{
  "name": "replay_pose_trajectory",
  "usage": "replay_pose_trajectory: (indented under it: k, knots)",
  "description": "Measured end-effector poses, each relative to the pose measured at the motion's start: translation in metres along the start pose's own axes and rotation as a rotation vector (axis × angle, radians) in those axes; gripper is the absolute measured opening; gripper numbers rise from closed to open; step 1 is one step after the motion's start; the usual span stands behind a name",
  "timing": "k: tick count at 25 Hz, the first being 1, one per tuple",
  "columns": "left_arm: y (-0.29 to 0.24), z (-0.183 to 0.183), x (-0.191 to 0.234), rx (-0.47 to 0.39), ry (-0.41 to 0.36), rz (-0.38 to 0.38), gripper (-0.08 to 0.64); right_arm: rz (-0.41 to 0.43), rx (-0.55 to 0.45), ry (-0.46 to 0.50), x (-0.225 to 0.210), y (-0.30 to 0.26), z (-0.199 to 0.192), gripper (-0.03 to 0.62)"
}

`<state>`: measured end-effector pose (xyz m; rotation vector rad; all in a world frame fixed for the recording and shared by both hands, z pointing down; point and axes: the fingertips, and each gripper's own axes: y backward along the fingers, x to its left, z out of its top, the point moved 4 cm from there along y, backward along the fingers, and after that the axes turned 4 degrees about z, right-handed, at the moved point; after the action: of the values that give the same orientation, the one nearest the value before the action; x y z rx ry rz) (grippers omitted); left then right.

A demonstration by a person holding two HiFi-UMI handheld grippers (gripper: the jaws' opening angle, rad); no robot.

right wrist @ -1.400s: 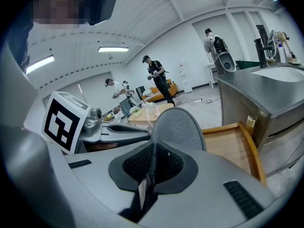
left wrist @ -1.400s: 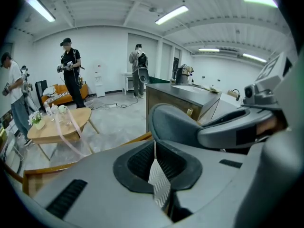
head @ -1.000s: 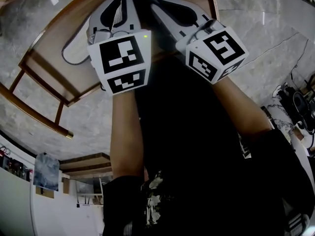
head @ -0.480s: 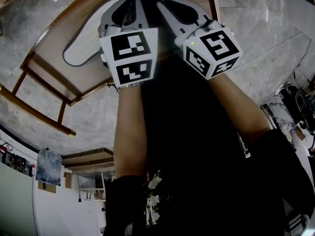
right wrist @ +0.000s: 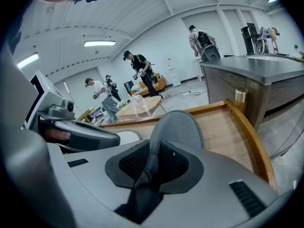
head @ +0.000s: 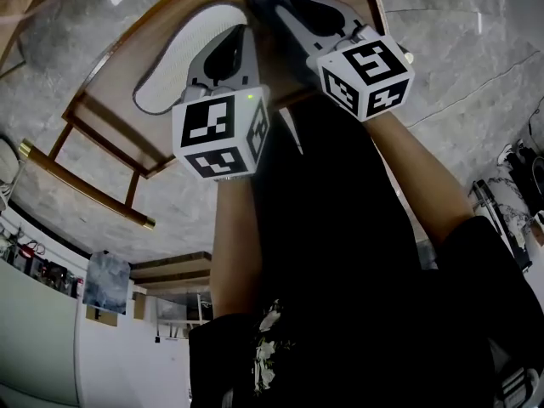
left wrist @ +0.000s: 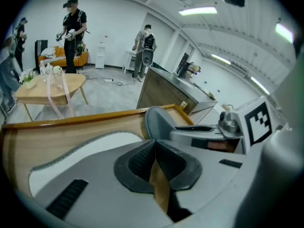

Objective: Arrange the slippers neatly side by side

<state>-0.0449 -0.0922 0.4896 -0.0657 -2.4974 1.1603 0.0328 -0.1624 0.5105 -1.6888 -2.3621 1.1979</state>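
On the wooden table (right wrist: 223, 127), a white slipper (head: 191, 45) lying flat at left, a grey slipper (right wrist: 178, 127) tilted up just beside it. Left gripper (left wrist: 154, 144) closed tight above the white slipper, nothing visible between; right gripper (right wrist: 153, 148) just loosened, narrowly apart around the grey slipper's rim.

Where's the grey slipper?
The grey slipper lies on the table, top centre in the head view, right of the white slipper; the right gripper's jaws have just been opening around its edge.
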Motion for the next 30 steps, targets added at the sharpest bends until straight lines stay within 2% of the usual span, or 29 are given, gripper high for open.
replay_pose_trajectory:
  k: [2, 4, 8, 11, 12, 14, 16, 19, 20, 24, 26, 30]
  knots:
    - [0.014, -0.002, -0.004, -0.036, 0.079, -0.063, 0.005, 0.007, -0.002, -0.005, 0.001, 0.002, 0.0, 0.11]
    - [0.029, -0.001, -0.001, -0.107, 0.165, -0.114, 0.003, -0.012, -0.029, 0.009, 0.001, 0.004, 0.007, 0.136]
    - [0.059, 0.0, 0.034, -0.207, 0.209, -0.088, 0.004, -0.064, -0.111, 0.078, 0.009, 0.016, 0.031, 0.138]
    - [0.076, 0.002, 0.067, -0.268, 0.269, -0.108, 0.009, -0.023, -0.146, 0.14, 0.036, 0.021, 0.043, 0.114]
    - [0.079, 0.002, 0.077, -0.287, 0.3, -0.128, 0.075, 0.006, -0.149, 0.153, 0.049, 0.02, 0.043, 0.101]
    - [0.084, 0.0, 0.093, -0.292, 0.33, -0.156, 0.138, 0.064, -0.141, 0.143, 0.073, 0.017, 0.037, 0.08]
    - [0.085, -0.001, 0.109, -0.25, 0.271, -0.151, 0.177, 0.113, -0.116, 0.096, 0.094, 0.009, 0.024, 0.081]
    - [0.078, 0.002, 0.123, -0.149, 0.067, -0.143, 0.216, 0.177, -0.047, 0.049, 0.12, -0.006, -0.004, 0.081]
    - [0.074, 0.002, 0.124, -0.12, 0.023, -0.162, 0.218, 0.194, -0.025, 0.04, 0.127, -0.011, -0.013, 0.08]
    - [0.062, 0.001, 0.123, -0.023, 0.002, -0.345, 0.219, 0.245, 0.006, -0.025, 0.142, -0.031, -0.036, 0.038]
    - [0.059, -0.002, 0.124, 0.047, -0.049, -0.388, 0.219, 0.243, 0.006, -0.04, 0.144, -0.037, -0.04, 0.037]
    - [0.052, 0.001, 0.138, 0.13, -0.233, -0.328, 0.219, 0.238, 0.037, -0.037, 0.136, -0.041, -0.045, 0.031]
